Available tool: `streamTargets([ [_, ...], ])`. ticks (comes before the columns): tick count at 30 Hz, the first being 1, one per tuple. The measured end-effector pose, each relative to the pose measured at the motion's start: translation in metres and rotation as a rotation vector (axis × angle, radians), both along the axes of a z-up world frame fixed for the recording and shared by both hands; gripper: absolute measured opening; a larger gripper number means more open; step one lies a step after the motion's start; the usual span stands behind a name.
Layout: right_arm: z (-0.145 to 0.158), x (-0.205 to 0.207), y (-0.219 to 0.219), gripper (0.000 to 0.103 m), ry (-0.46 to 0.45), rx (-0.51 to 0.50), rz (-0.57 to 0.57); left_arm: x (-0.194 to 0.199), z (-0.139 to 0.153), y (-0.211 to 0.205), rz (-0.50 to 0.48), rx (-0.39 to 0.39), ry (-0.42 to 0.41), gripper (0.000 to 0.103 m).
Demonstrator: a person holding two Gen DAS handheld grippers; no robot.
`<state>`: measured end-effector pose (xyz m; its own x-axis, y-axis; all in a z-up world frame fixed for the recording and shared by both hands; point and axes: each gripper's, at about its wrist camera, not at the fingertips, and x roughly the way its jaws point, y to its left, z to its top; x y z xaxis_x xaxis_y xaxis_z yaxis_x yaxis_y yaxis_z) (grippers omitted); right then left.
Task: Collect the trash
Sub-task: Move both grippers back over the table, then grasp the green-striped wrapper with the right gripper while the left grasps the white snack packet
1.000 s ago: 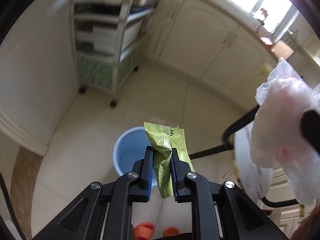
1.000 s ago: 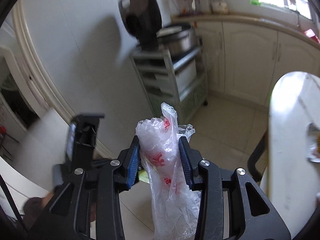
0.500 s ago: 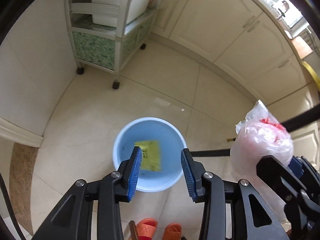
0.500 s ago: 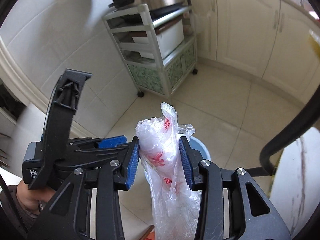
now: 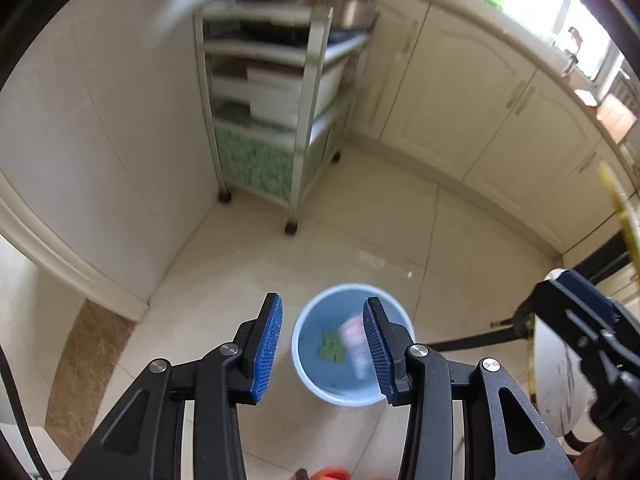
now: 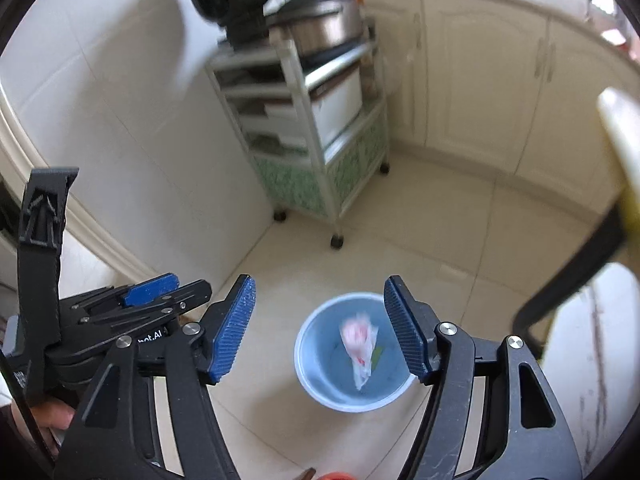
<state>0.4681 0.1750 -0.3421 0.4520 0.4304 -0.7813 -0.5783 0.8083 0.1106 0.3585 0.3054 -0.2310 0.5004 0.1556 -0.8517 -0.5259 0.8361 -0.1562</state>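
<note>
Plastic bag (image 6: 360, 346), clear with red print and blurred, lies within the mouth of the blue bucket (image 6: 308, 376) on the tiled floor (image 6: 432, 240), beside a green wrapper (image 5: 330, 346) seen at the bucket's bottom. Nearest the lens, the right gripper (image 6: 320, 330) has its blue-padded jaws spread wide, holding nothing, above the bucket. The left gripper (image 5: 322, 346) is likewise wide apart and empty, framing the bucket in its own view; it appears at lower left in the right-wrist view. Farther off, a wheeled metal rack (image 6: 320, 128) stands against the white wall, a steel pot (image 6: 324, 30) on top. Cream cabinets (image 6: 480, 80) line the far side.
</note>
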Motion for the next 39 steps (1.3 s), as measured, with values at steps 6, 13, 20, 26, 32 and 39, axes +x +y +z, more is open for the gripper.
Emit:
streamTargets([
  [6, 0.091, -0.062, -0.038, 0.084, -0.231, 0.034, -0.097, -0.005, 0.069, -0.059, -0.091, 0.059, -0.174, 0.054],
  [13, 0.164, -0.112, -0.124, 0.098, -0.414, 0.026, -0.265, 0.021, 0.105, -0.16, -0.316, 0.093, -0.286, 0.067],
  [20, 0.195, -0.101, -0.246, 0.099, -0.418, 0.004, -0.53, 0.078, 0.106, -0.246, -0.493, 0.087, -0.261, 0.071],
  [26, 0.206, -0.052, -0.322, 0.099, -0.3, 0.038, -0.617, 0.13, 0.102, -0.299, -0.554, 0.138, -0.205, 0.072],
  [32, 0.189, 0.008, -0.359, 0.099, -0.127, 0.082, -0.633, 0.178, 0.074, -0.328, -0.561, 0.13, -0.136, 0.072],
  [39, 0.154, 0.07, -0.37, 0.098, 0.039, 0.077, -0.629, 0.202, 0.056, -0.331, -0.558, 0.114, -0.109, 0.072],
])
